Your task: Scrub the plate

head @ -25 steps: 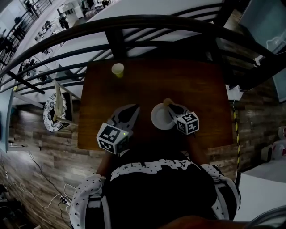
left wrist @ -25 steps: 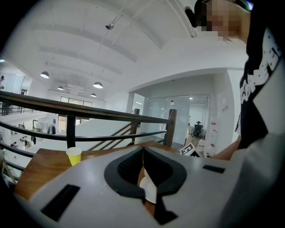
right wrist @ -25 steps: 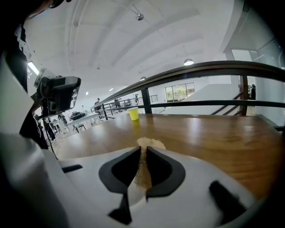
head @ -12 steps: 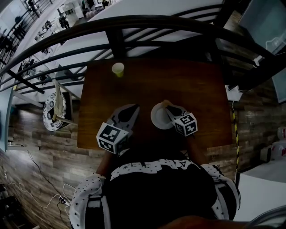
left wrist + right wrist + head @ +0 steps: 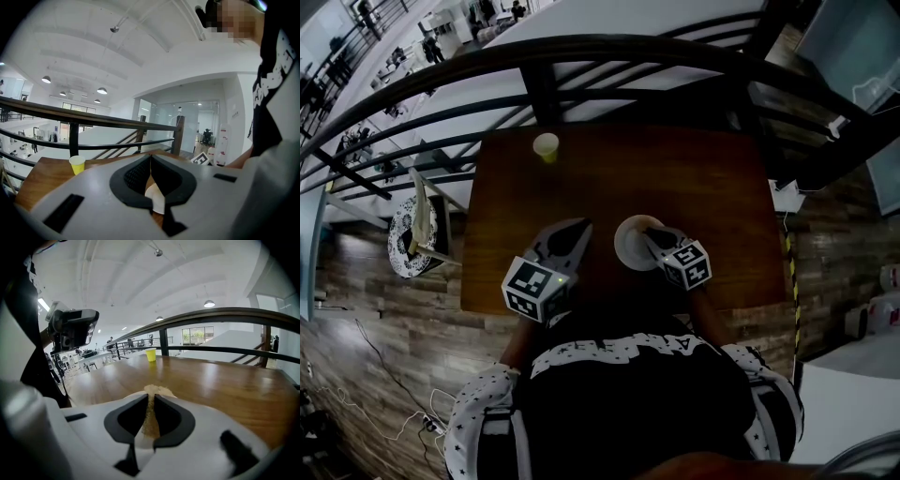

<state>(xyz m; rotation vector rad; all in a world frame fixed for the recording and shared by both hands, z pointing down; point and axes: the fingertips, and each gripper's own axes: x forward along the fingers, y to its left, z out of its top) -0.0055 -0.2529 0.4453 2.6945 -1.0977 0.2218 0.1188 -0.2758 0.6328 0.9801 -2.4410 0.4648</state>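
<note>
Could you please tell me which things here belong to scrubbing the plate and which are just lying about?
In the job:
round white plate
tan scrubbing sponge, clamped in the right gripper

Lying about:
small yellow cup
left gripper, shut and empty

There is one dark brown wooden table (image 5: 703,178), and on it stand one round white plate (image 5: 628,248) and one small yellow paper cup (image 5: 546,145). One tan scrubbing pad (image 5: 150,416) shows, seemingly a single piece, though the dim head view leaves that unsure. The grey handheld grippers number two: one left gripper (image 5: 151,161) and one right gripper (image 5: 151,398).
</note>
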